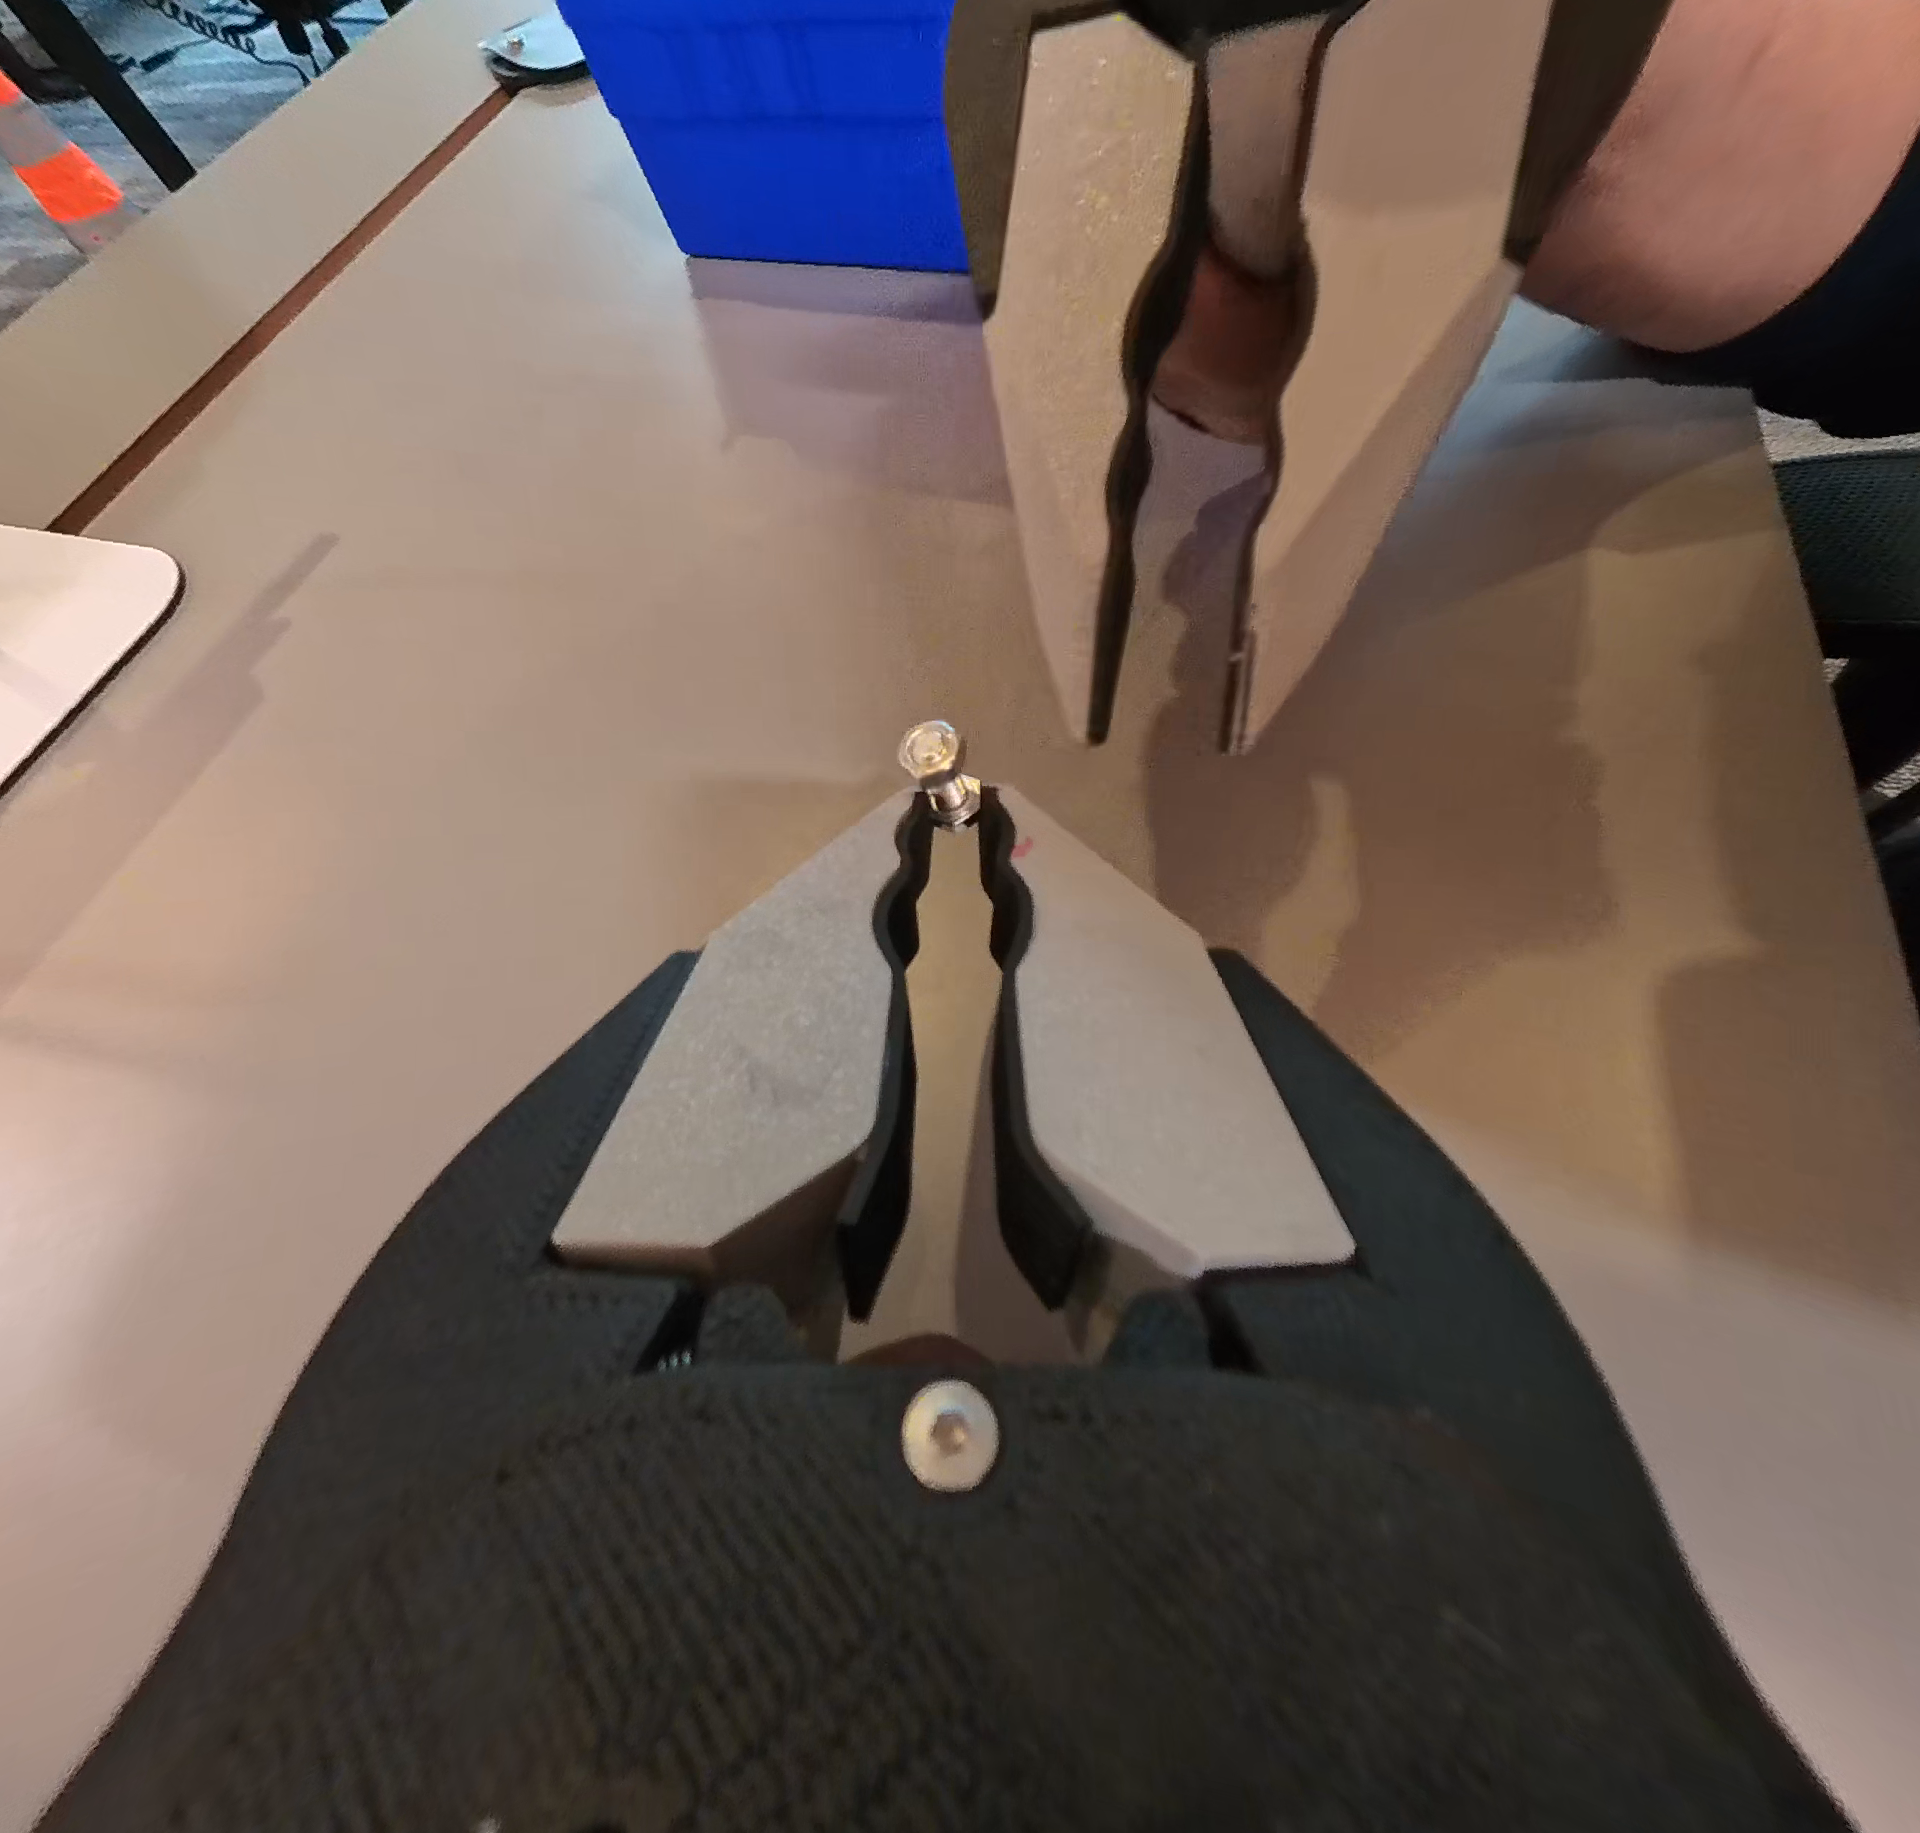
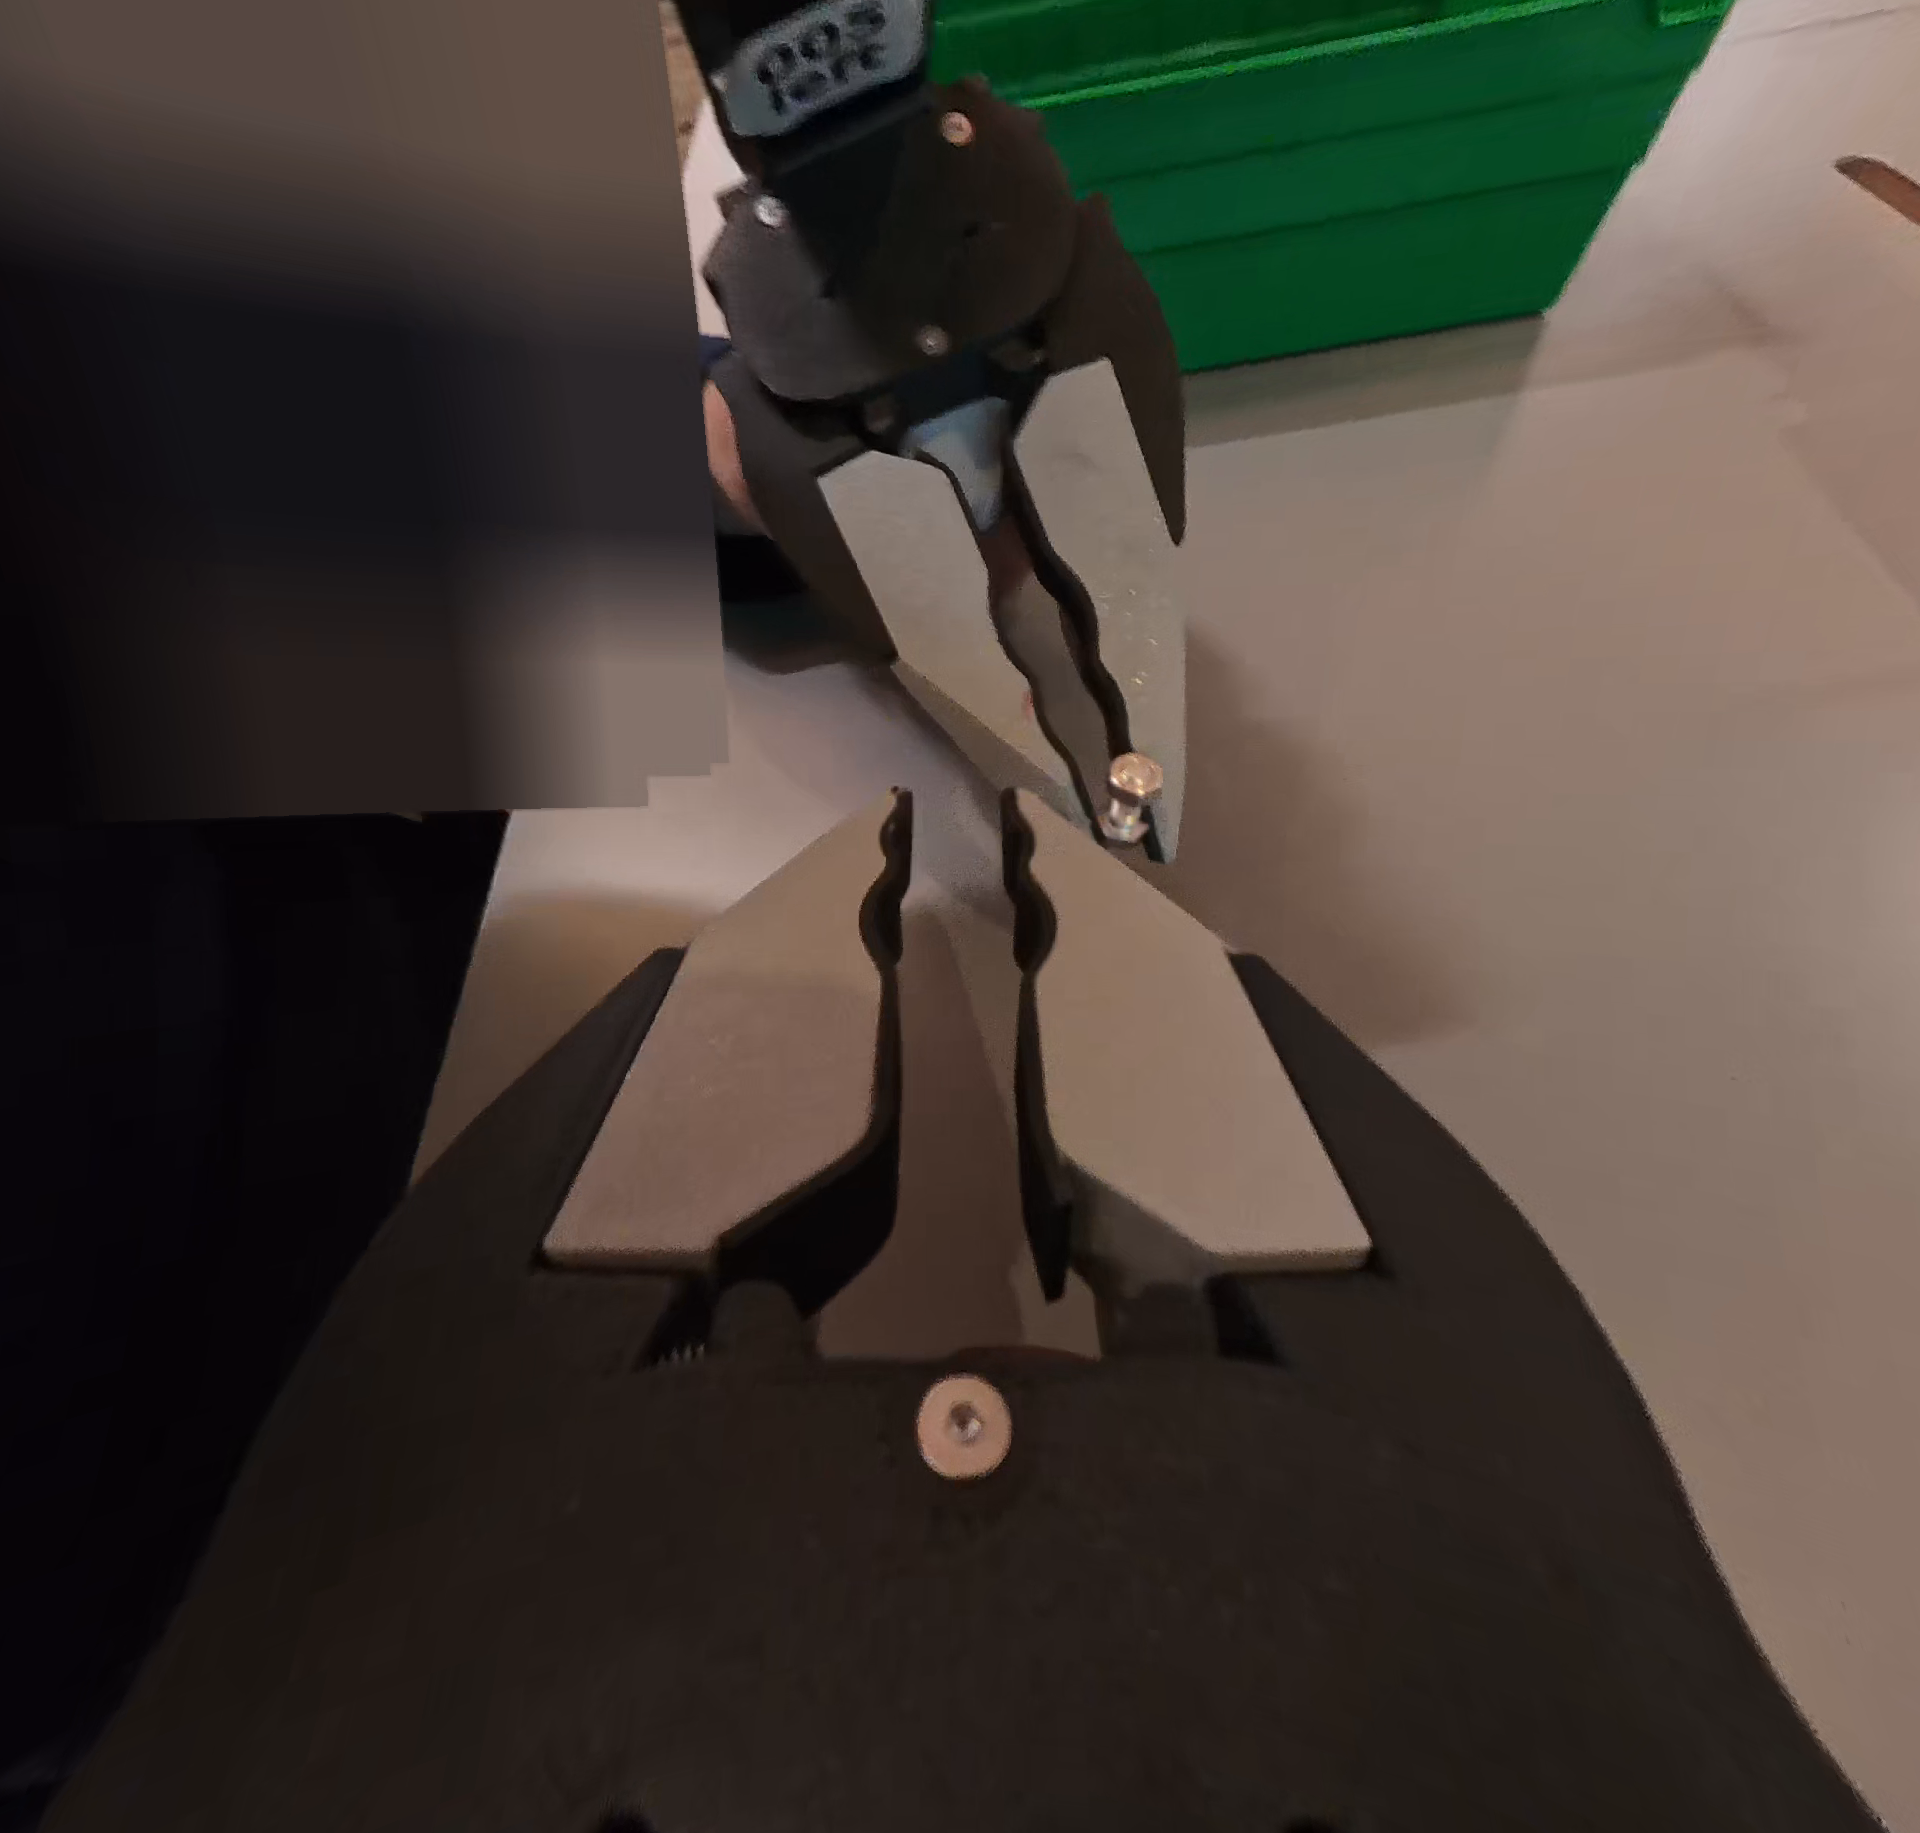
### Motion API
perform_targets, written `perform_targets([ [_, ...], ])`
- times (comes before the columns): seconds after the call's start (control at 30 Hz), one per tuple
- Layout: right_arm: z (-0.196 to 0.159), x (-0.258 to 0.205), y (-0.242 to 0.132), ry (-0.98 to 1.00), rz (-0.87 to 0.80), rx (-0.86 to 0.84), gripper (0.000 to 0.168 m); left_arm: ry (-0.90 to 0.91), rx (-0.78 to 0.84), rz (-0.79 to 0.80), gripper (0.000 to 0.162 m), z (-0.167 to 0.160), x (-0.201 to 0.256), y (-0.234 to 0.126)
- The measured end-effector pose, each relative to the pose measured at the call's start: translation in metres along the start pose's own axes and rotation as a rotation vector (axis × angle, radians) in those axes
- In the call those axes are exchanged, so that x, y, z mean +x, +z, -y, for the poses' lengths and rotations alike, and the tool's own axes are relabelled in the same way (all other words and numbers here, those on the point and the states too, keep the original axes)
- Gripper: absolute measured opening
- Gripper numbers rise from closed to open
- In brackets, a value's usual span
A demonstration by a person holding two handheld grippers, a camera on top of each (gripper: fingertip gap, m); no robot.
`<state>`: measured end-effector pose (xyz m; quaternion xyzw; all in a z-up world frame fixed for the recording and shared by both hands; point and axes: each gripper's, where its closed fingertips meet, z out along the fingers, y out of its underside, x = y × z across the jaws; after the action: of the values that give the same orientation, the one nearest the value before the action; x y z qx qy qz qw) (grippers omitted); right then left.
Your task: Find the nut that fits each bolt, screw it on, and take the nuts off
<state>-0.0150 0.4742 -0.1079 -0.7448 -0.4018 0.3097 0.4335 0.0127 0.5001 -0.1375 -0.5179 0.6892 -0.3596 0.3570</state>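
On the table (image 1: 416, 640): surface was bare under both grippers; work was held in the air above it.
Green bin (image 2: 1351, 225): sat behind the left gripper, divided into compartments, contents not visible.
Blue bin (image 1: 790, 121): stood at the far edge, contents hidden.
Left gripper (image 1: 954, 809): nearly closed, tips pinching the nut end of the bolt, head pointing away, probably to steady it for turning.
Right gripper (image 2: 956, 812): fingers slightly apart, empty, tips hovering just beside the bolt; judged ready to take the head.
Bolt (image 2: 1130, 781): short, silver, head free.
Nut (image 1: 951, 819): small, on the shank, between the left tips; thread depth could not be told.
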Motion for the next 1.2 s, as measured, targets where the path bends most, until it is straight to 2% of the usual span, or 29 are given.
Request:
perform_targets([
  [0.17, -0.003, 0.031, -0.002, 0.065, -0.147, -0.003, 0.028, 0.008, -0.004, -0.004, 0.007, 0.0, 0.002, 0.001],
  [0.23, -0.004, 0.024, 0.002, 0.092, -0.09, 0.007, 0.029, 0.01, -0.002, -0.003, 0.007, 0.001, 0.002, 0.001],
  [0.3, -0.003, 0.015, 0.004, 0.065, -0.057, -0.003, 0.038, 0.009, -0.001, 0.002, 0.007, 0.001, 0.001, 0.0],
  [0.37, -0.002, 0.003, 0.0, 0.01, -0.012, -0.007, 0.014, 0.005, 0.003, 0.009, 0.007, 0.001, -0.001, -0.001],
  [0.4, 0.001, 0.001, -0.002, 0.009, -0.005, 0.007, 0.015, 0.002, 0.005, 0.007, 0.007, 0.001, -0.001, -0.001],
  [0.57, -0.001, 0.027, -0.001, 0.058, -0.13, 0.0, 0.033, 0.014, 0.001, -0.002, 0.007, 0.002, 0.002, 0.001],
  [0.63, -0.004, 0.02, 0.003, 0.065, -0.079, -0.01, 0.033, 0.014, 0.0, 0.0, 0.007, 0.002, 0.002, 0.001],
  [0.67, -0.005, 0.013, 0.003, 0.056, -0.045, -0.014, 0.038, 0.012, 0.001, 0.001, 0.007, 0.002, 0.001, 0.0],
  [0.73, -0.003, -0.009, 0.001, 0.0, 0.061, -0.009, 0.017, 0.004, 0.005, 0.009, 0.007, 0.002, -0.001, -0.001],
  [0.83, 0.004, -0.002, -0.003, -0.018, 0.001, 0.015, 0.024, 0.002, 0.005, 0.008, 0.007, 0.001, -0.002, -0.001],
  [0.93, 0.002, 0.029, -0.004, 0.083, -0.118, 0.028, 0.035, 0.011, 0.004, 0.002, 0.007, 0.002, 0.001, 0.001],
  [1.07, -0.001, 0.018, 0.001, 0.088, -0.05, 0.016, 0.034, 0.012, 0.0, 0.007, 0.007, 0.001, 0.0, 0.001],
  [1.13, -0.002, -0.002, 0.0, 0.028, 0.046, -0.006, 0.006, 0.001, 0.004, 0.015, 0.007, 0.001, -0.003, 0.0],
  [1.2, 0.004, -0.004, -0.002, 0.025, 0.043, 0.021, 0.014, -0.003, 0.011, 0.016, 0.007, 0.002, -0.004, -0.002],
])
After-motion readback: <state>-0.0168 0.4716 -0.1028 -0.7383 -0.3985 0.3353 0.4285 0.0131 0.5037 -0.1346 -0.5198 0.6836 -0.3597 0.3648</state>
